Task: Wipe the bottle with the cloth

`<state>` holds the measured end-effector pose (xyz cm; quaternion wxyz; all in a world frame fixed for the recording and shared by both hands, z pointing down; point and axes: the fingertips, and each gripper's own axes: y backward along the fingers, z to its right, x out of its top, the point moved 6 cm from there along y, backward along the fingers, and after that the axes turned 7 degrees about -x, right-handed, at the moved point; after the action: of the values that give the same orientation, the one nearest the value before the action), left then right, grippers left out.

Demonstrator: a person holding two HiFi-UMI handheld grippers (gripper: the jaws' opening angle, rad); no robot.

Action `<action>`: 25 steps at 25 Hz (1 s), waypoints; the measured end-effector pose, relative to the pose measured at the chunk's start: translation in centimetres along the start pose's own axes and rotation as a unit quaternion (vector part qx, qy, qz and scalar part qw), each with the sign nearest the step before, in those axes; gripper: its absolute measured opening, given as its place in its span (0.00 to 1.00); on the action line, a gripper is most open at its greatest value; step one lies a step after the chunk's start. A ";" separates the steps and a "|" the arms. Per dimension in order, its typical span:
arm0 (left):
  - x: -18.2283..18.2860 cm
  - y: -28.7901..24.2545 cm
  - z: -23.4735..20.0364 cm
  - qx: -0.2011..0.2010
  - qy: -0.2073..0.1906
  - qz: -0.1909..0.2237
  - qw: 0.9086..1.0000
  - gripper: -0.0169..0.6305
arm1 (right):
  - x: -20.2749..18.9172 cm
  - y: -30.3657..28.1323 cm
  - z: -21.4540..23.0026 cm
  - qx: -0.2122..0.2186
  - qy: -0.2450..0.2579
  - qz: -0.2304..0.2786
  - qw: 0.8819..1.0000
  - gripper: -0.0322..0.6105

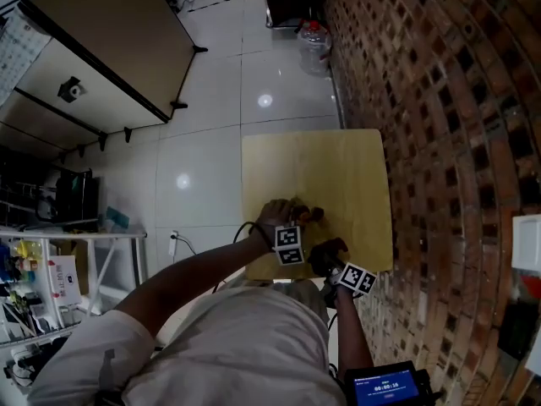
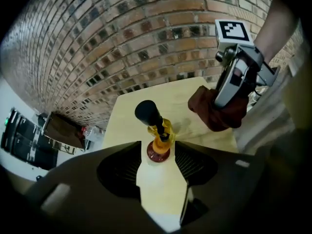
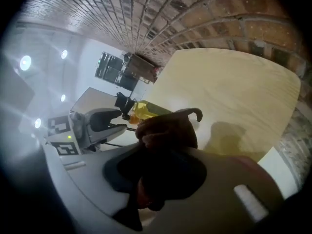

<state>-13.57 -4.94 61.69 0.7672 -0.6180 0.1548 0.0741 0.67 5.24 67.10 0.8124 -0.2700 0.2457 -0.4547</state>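
A small bottle (image 2: 157, 130) with a yellow body, a black cap and a red base stands upright on the pale wooden table (image 2: 195, 126). My left gripper (image 2: 158, 147) points down at it, its jaws apart on either side of the base without pressing it. The right gripper (image 2: 233, 82) hovers to the bottle's right, shut on a bunched dark brown cloth (image 2: 219, 112). In the right gripper view the cloth (image 3: 168, 133) fills the jaws, with the bottle (image 3: 141, 110) and the left gripper (image 3: 100, 123) just beyond. From the head view both grippers sit at the table's near edge (image 1: 296, 224) (image 1: 338, 265).
A brick wall (image 1: 439, 100) runs along the table's right side. A large water jug (image 1: 314, 45) stands on the tiled floor beyond the table (image 1: 338, 167). A big desk (image 1: 101, 49) and a cluttered white shelf (image 1: 51, 269) are at the left.
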 end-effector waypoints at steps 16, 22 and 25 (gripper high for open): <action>-0.4 -4.7 -1.0 0.009 0.060 -0.035 0.998 0.29 | -1.8 1.2 1.2 0.026 -0.023 0.021 0.999 0.19; -0.9 -3.2 -1.6 -0.023 0.212 0.015 0.977 0.28 | 0.5 2.5 2.4 0.028 -0.007 0.034 0.999 0.19; -1.9 -2.5 -1.6 -0.031 0.294 0.032 0.955 0.28 | 1.3 2.7 2.5 0.033 -0.003 0.040 0.999 0.19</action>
<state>-14.82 -6.91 64.34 0.6655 -0.6307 0.3908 -0.0814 4.48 5.85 66.97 0.8391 -0.2343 0.2385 -0.4291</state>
